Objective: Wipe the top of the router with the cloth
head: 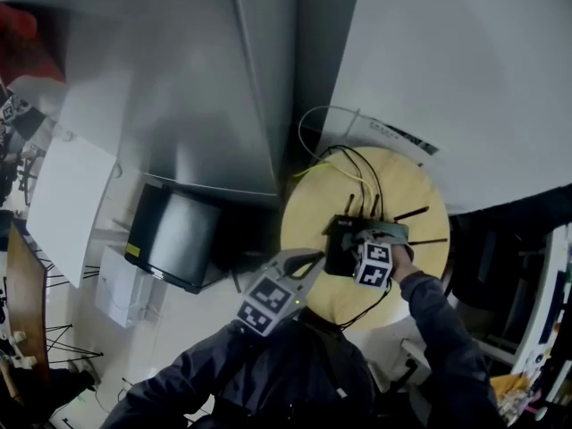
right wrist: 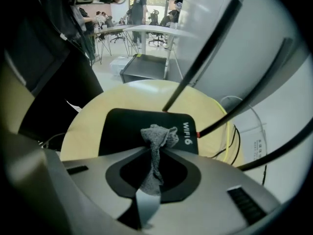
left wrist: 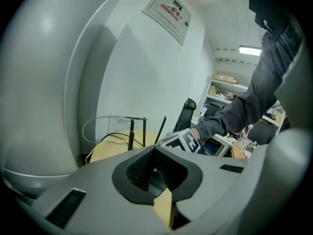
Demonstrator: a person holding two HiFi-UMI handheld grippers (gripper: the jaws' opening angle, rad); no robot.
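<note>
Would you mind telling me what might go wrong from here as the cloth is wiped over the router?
1. Only a small tuft of the cloth sticks out of the right gripper, so its hard jaws might scrape the router.
2. The antennas rise close by; a sweep that way could knock them.
3. The left gripper is shut on nothing, so the router may slide and tug its cables.

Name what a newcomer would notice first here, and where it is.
A black router marked WIFI6 lies flat on a round pale wooden table, its thin antennas sticking up. The right hand-held gripper pinches a grey cloth just over the router's top. The left hand-held gripper hangs shut and empty by the table's edge.
</note>
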